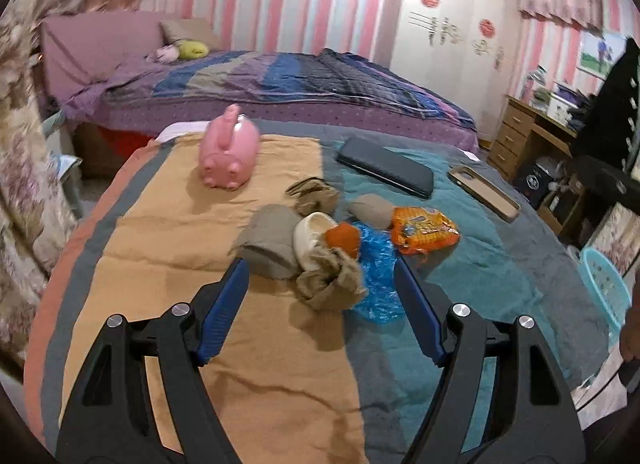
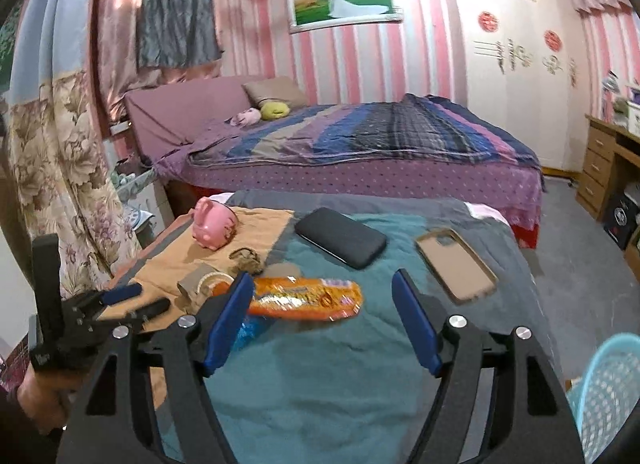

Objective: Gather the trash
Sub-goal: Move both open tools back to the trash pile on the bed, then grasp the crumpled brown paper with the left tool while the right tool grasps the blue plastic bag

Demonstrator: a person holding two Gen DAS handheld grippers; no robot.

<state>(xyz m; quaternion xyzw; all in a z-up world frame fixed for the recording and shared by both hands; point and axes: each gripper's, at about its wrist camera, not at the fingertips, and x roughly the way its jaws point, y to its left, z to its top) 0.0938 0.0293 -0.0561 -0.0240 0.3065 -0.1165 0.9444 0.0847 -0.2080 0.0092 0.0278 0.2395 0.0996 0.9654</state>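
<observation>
The left tongs [image 1: 322, 296] are wide apart and hold nothing. They hang just over a small heap of trash on the surface [image 1: 168, 232]: a crumpled brown paper [image 1: 330, 280], a blue plastic bag [image 1: 376, 264], an orange scrap [image 1: 344, 238] and a white cup [image 1: 310, 238]. The right tongs [image 2: 324, 312] are wide apart too, with nothing in them, and point at the orange snack wrapper [image 2: 306, 298] that lies flat on the blue cloth. A light blue basket [image 2: 612, 392] waits at the right side, just off the surface.

To do this step well, each pair of tongs should go low and close on one soft piece only. The brown paper looks like an easy first pick for the left. The flat wrapper may slip, so pinch it at a raised edge. Leave the pink pig [image 1: 230, 157], the dark phone [image 1: 386, 165] and the phone case [image 1: 484, 193] alone; they do not look like trash.
</observation>
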